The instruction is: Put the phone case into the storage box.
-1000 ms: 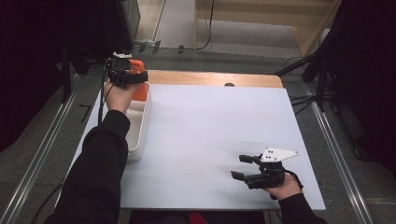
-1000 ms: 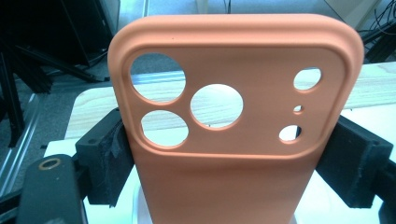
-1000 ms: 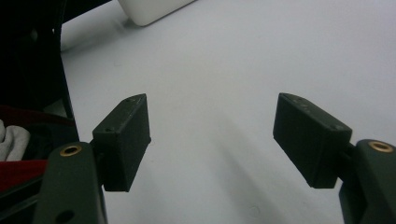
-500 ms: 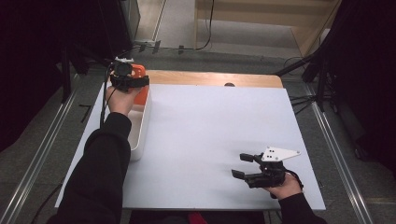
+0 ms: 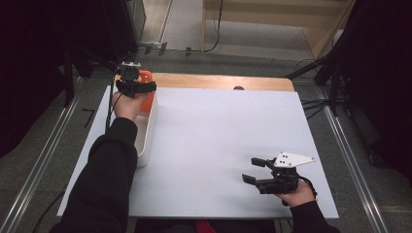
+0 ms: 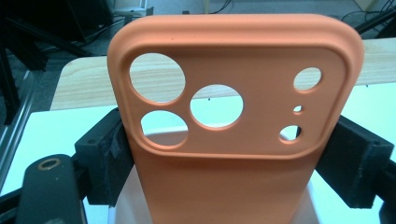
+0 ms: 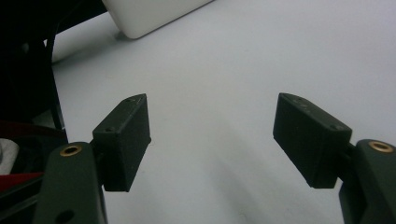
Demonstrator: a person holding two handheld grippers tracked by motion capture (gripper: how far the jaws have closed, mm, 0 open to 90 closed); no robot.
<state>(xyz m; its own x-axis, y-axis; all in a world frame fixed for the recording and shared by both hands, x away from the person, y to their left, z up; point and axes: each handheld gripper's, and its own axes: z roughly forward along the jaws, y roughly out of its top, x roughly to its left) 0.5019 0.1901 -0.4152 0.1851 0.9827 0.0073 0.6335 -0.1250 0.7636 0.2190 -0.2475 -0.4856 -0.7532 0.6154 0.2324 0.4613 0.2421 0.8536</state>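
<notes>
The left gripper [image 5: 133, 87] (clamped on the orange phone case [image 6: 233, 121]) has edged slightly farther from the white tray [image 5: 145, 131].

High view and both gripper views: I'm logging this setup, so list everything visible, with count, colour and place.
Phone case: one, orange, camera cutouts, clamped at its sides over the tray's far end.
Tray: one, white, long, along the table's left edge.
Table: one, white top, wooden strip at the far edge.
Left gripper: black, shut on the phone case.
Right gripper: black, grey plate on top, open, near right corner of the table.
</notes>
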